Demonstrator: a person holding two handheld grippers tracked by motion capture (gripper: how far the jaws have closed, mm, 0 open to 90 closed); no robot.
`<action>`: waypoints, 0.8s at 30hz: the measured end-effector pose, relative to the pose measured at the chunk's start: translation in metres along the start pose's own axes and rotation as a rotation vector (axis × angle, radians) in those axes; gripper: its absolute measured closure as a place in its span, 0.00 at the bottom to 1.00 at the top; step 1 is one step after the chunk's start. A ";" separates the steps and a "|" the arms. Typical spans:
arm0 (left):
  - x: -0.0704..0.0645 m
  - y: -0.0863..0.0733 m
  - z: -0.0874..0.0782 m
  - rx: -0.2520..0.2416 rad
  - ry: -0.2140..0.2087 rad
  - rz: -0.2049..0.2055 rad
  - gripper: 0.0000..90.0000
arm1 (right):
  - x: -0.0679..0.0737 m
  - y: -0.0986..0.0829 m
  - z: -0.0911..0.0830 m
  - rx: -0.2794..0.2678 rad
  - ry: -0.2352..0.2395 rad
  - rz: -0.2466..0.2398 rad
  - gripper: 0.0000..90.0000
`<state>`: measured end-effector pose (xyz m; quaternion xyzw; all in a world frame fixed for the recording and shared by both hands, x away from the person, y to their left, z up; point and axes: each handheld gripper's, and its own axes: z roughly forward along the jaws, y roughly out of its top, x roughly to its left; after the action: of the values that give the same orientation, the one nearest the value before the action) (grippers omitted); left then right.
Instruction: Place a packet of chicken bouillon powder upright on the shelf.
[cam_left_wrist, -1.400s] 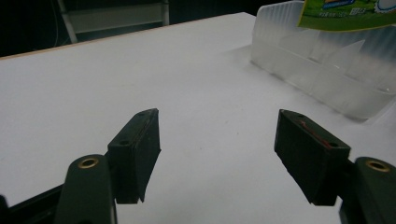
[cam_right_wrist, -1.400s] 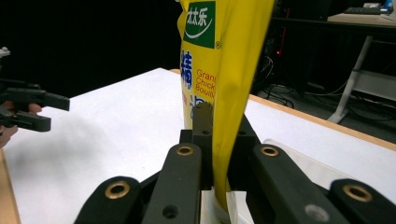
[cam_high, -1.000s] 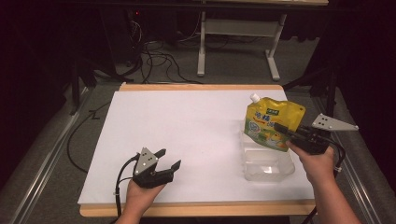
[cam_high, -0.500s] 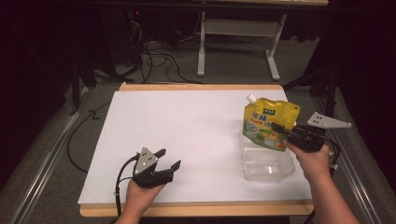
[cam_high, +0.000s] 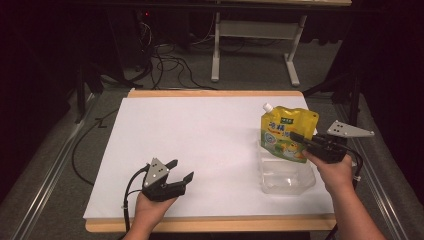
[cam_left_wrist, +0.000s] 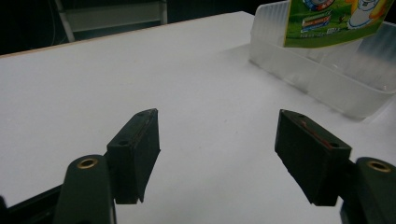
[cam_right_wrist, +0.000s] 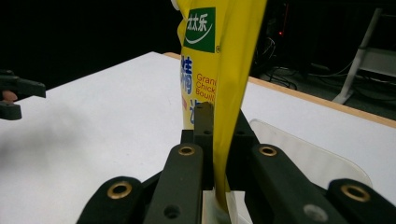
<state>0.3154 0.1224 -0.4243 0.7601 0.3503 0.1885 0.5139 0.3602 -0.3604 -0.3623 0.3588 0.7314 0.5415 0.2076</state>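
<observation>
The right gripper (cam_high: 300, 139) pinches a yellow pouch (cam_high: 287, 131) by its right-hand edge; in the right gripper view the jaws press together on the thin side of the pouch (cam_right_wrist: 219, 70). The pouch hangs upright over the far end of a clear plastic tub (cam_high: 286, 172), its long axis running up and down, its white spout (cam_high: 268, 107) at the top left corner and its printed face turned toward the person. The tub lies near the right edge of the white sheet (cam_high: 200, 145), lengthwise toward the person.

The left gripper (cam_high: 181, 171) rests low near the front edge of the sheet, well apart from the tub, its jaws spread wide and holding nothing. Between the two grippers the sheet lies bare, with open room to the left and behind.
</observation>
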 end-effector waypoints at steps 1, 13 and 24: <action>0.000 0.000 0.000 0.000 0.000 0.000 0.35 | 0.000 0.000 0.000 0.000 0.000 0.000 0.97; 0.001 0.000 0.000 -0.003 0.004 -0.001 0.35 | -0.004 -0.001 0.007 0.002 0.000 0.010 0.98; 0.001 0.000 0.000 0.001 0.005 0.001 0.35 | -0.010 -0.007 0.013 0.017 -0.001 0.013 0.98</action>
<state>0.3159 0.1231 -0.4247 0.7599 0.3515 0.1904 0.5126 0.3737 -0.3601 -0.3737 0.3655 0.7335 0.5364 0.2016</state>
